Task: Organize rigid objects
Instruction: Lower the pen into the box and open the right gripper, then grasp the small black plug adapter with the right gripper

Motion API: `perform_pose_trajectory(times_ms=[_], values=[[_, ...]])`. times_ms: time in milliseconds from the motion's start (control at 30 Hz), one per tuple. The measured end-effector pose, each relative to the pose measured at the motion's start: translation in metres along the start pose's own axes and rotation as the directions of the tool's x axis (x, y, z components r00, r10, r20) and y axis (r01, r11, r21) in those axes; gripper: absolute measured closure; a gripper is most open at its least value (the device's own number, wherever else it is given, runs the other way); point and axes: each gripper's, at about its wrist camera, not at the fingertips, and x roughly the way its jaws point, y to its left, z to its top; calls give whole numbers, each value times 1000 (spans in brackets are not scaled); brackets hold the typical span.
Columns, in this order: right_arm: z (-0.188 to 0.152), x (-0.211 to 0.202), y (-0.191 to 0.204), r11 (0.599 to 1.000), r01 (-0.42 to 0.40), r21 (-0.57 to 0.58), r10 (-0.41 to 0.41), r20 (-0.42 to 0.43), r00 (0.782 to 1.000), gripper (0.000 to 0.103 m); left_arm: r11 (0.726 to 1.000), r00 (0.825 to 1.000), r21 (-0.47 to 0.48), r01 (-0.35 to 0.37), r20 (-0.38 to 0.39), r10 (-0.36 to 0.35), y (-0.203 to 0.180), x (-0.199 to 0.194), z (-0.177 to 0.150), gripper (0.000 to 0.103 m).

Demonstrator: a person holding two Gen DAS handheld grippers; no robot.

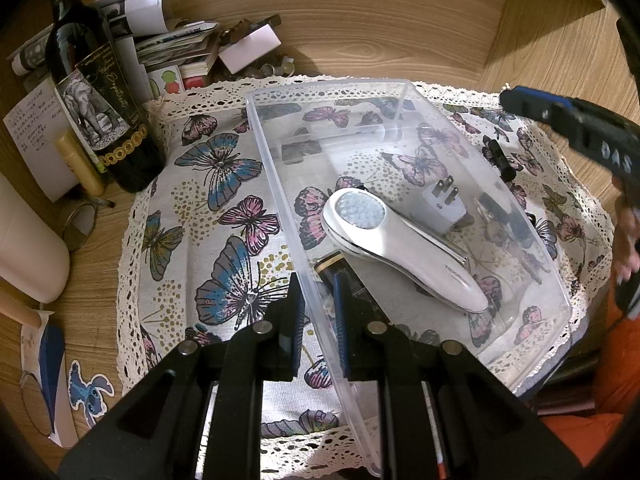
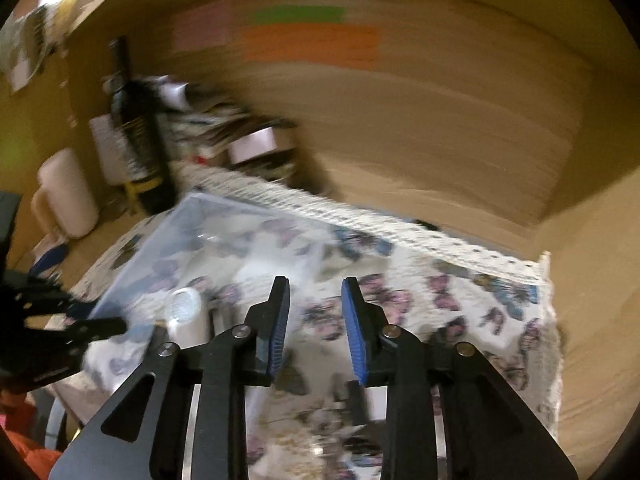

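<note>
A clear plastic bin (image 1: 532,364) sits on a butterfly-print cloth (image 1: 208,216). Inside lie a white handheld device with a round lens (image 1: 400,248), a white plug adapter (image 1: 444,204), a black tube with a gold band (image 1: 332,268) and small dark parts. My left gripper (image 1: 318,312) straddles the bin's near-left wall, its jaws close around the wall. My right gripper (image 2: 316,316) is open and empty above the cloth, right of the bin (image 2: 192,232); this view is blurred. The white device (image 2: 186,312) shows there too. A small black clip (image 1: 498,158) lies on the cloth beyond the bin.
A dark wine bottle (image 1: 96,92) stands at the cloth's left, with a lip balm tube (image 1: 80,164), papers and cards (image 1: 172,44) behind. A white cylinder (image 1: 28,248) lies at far left. The right gripper's arm (image 1: 572,128) shows at right. Wooden walls enclose the desk.
</note>
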Motion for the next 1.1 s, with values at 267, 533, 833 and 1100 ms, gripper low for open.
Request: perform_pose_trajectory(times_ms=[267,533,833,1100], values=[[-4,23,-66,980,128,151,-122,-49,991,69,1000,1000,-1,0,0,0,0,0,0,89],[-35,70,-94,965,169,199,-129,-202,971,69,1000,1000,1,-2,0,2,0,0,0,89],[-54,101,-102,965,177,193,-120,-275,954,82,1000,1000,0,0,-3,0,1,1,0,89],[-46,76,-92,971,152,185,-114,-198,974,82,1000,1000,1,-1,-2,1,1,1,0,89]])
